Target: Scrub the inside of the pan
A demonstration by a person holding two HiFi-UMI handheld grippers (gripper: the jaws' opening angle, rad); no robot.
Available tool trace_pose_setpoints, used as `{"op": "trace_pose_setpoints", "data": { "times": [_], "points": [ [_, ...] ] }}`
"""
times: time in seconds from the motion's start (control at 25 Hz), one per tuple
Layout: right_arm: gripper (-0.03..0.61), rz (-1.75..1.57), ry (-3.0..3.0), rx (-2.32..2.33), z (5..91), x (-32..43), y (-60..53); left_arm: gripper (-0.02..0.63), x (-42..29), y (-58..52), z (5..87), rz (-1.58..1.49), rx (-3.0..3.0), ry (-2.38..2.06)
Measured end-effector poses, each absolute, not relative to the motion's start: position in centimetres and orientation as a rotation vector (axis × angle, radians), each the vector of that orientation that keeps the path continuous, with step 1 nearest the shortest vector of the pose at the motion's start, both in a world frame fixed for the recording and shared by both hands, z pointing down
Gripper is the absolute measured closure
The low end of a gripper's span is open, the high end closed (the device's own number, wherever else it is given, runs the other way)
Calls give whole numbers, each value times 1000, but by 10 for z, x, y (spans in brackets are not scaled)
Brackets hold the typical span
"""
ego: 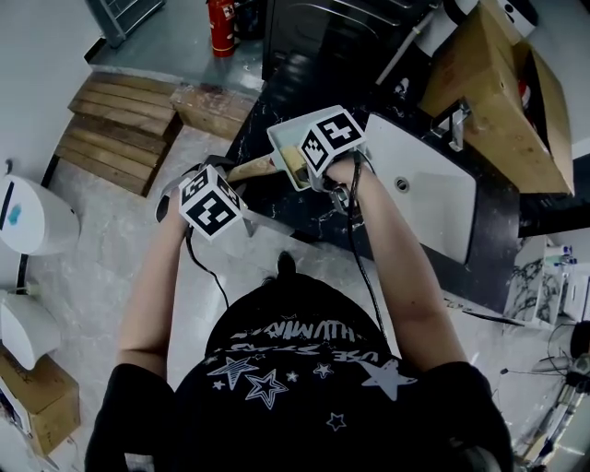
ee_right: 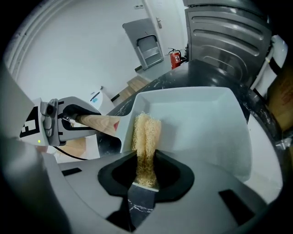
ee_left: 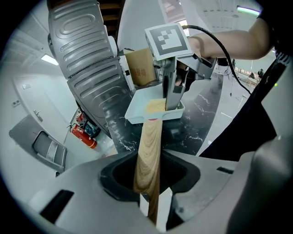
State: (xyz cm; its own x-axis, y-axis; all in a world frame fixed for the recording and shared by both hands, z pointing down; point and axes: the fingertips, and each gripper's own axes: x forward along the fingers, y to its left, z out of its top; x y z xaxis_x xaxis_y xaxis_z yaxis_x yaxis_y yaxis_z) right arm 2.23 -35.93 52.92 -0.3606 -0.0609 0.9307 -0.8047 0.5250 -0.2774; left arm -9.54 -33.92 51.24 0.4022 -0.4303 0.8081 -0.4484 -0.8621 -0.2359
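Note:
A pale square pan point(ego: 284, 140) with a wooden handle point(ego: 250, 169) hangs tilted over the black marble counter. My left gripper point(ego: 241, 182) is shut on that handle point(ee_left: 149, 155), near its end. In the right gripper view the pan's inside point(ee_right: 201, 123) fills the frame. My right gripper point(ee_right: 144, 185) is shut on a yellow mesh scrubber point(ee_right: 145, 135), which rests against the pan's inner wall at the handle side. The left gripper view shows the scrubber point(ee_left: 154, 106) inside the pan point(ee_left: 137, 107) under the right gripper point(ee_left: 173, 98). The left gripper point(ee_right: 68, 119) appears at the left of the right gripper view.
A white sink basin point(ego: 433, 207) with a faucet point(ego: 454, 124) sits to the right in the dark marble counter point(ego: 267, 106). A ribbed steel appliance point(ee_left: 87, 59) stands behind it. A red fire extinguisher point(ego: 219, 23), wooden pallets point(ego: 120, 124) and a cardboard box point(ego: 493, 88) lie around.

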Motion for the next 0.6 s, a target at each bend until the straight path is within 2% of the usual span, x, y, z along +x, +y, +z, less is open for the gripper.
{"op": "trace_pose_setpoints", "data": {
  "times": [0.24,0.6],
  "points": [
    [491,841,-1807,785,518,25,-363,474,-95,-342,510,1474,2646,-876],
    [491,774,-1902,926,487,34,-363,388,-100,-339,496,1454,2693,-922]
  ]
}}
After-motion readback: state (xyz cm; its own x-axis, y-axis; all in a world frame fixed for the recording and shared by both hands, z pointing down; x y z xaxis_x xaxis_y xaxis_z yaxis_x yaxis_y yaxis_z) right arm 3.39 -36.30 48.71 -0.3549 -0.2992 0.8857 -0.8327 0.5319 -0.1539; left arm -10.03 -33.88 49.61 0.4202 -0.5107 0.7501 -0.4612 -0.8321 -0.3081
